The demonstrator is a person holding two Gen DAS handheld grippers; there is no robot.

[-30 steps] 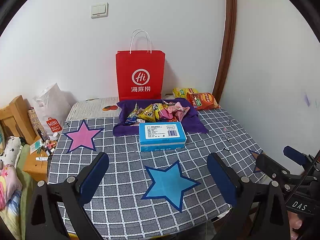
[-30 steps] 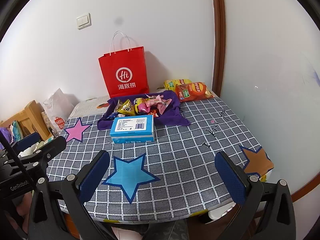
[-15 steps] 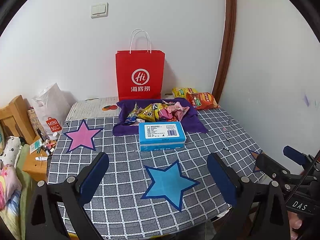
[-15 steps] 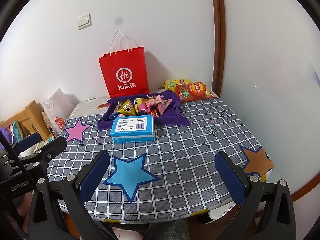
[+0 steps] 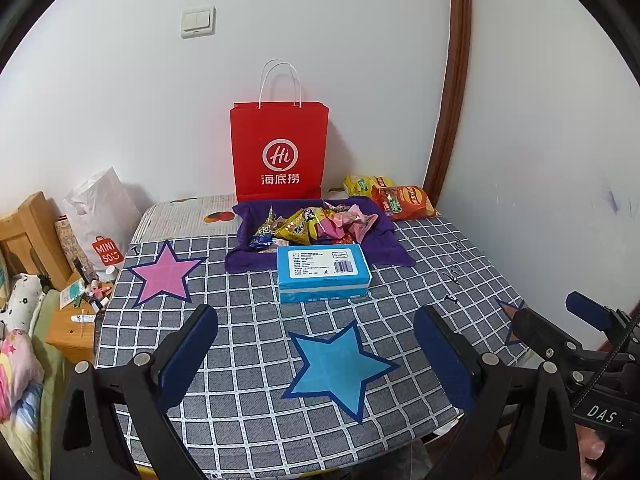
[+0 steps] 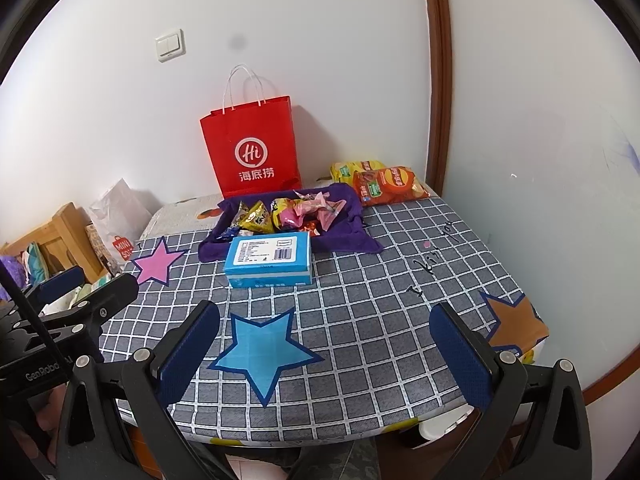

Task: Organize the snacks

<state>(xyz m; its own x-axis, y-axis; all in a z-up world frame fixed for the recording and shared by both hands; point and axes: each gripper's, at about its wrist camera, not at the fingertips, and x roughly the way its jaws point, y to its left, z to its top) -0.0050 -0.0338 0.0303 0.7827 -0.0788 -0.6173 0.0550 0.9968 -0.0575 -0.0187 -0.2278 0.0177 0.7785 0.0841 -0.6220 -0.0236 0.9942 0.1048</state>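
Left wrist view: my left gripper (image 5: pixel 316 344) gapes empty, like my right gripper (image 6: pixel 326 340); ahead, crinkly snack packets (image 5: pixel 316 224) look light, slippery; pinch a sealed edge.

One blue box (image 5: pixel 323 273), one red bag (image 5: pixel 279 152), two chip packets (image 6: pixel 378 181), three stars (image 6: pixel 264 350), one purple cloth (image 5: pixel 384 236).

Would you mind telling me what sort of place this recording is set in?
Most likely a room in a home, perhaps a bedroom: a table under a checked cloth, bedding beside a small wooden stand, and a wall light switch.
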